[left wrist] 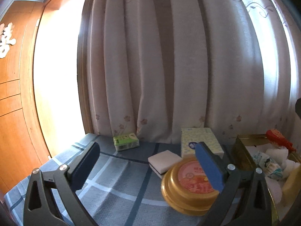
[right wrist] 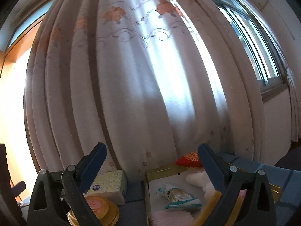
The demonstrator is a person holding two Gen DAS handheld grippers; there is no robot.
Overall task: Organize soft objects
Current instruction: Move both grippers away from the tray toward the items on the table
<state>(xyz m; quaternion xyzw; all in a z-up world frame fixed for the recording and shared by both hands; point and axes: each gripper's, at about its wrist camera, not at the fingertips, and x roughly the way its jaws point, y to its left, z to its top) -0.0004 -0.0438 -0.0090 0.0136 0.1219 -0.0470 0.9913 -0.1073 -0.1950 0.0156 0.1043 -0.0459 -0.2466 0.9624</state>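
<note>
Two handheld grippers point toward a pale flowered curtain (left wrist: 169, 66) behind a table covered in a blue plaid cloth (left wrist: 112, 179).

The left gripper (left wrist: 148, 162) has its jaws spread wide, with nothing between the pads. Beyond it on the cloth lie a white sponge (left wrist: 164, 161), a round gold tin (left wrist: 186, 184) with a pink lid, a yellow tissue box (left wrist: 202, 141) by the curtain, and a green tissue pack (left wrist: 126, 141) further left.

The right gripper (right wrist: 152, 165) also stands wide, holding nothing. It hangs over a gold tray (right wrist: 161, 170) at the table's right side. Inside the tray lie the soft things: a crumpled wrapper pack (right wrist: 180, 195), white cotton pieces (right wrist: 197, 179), something pink and fluffy (right wrist: 169, 218) at the near edge, and a yellow strip (right wrist: 208, 207). A red embroidered pouch (right wrist: 190, 159) rests at the tray's far rim, against the curtain. The tin and tissue box sit just left of the tray.
</note>
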